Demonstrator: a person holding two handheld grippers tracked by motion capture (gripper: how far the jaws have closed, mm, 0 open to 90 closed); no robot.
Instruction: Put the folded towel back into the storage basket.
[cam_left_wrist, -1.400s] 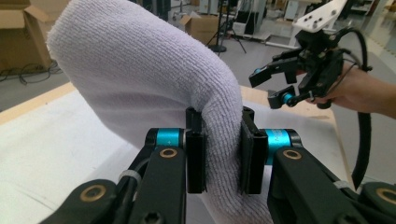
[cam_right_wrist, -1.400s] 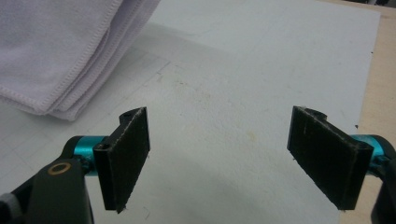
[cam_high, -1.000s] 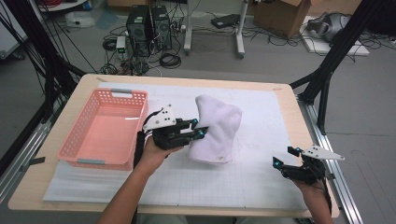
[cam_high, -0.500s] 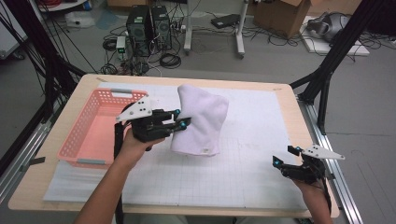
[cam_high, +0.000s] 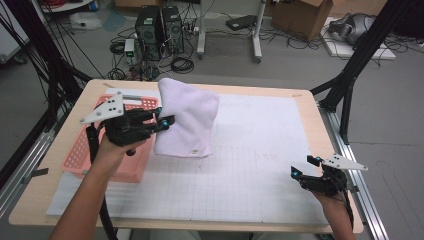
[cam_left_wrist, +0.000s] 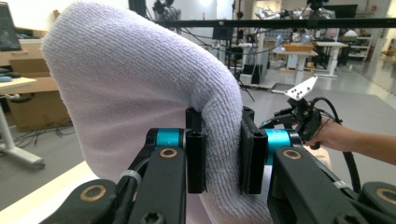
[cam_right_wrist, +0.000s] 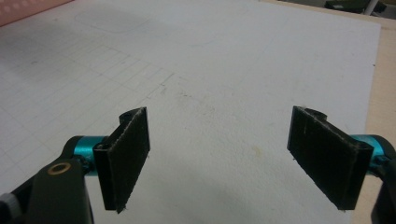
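Towel (cam_high: 187, 117), soft, light and limp, pinched at its folded edge by left tool (cam_high: 164, 121), nine o'clock of idle, wide-open right tool (cam_high: 303, 167).

Both grippers are rocking the same look: the left gripper (cam_high: 162, 120) and right gripper (cam_high: 303, 167) are wearing black linkage arms with brass-coloured pivot pins, teal collars behind flat black pads, a pale three-cornered plate on top, and black cables trailing off. Forearms are showing no sleeves.
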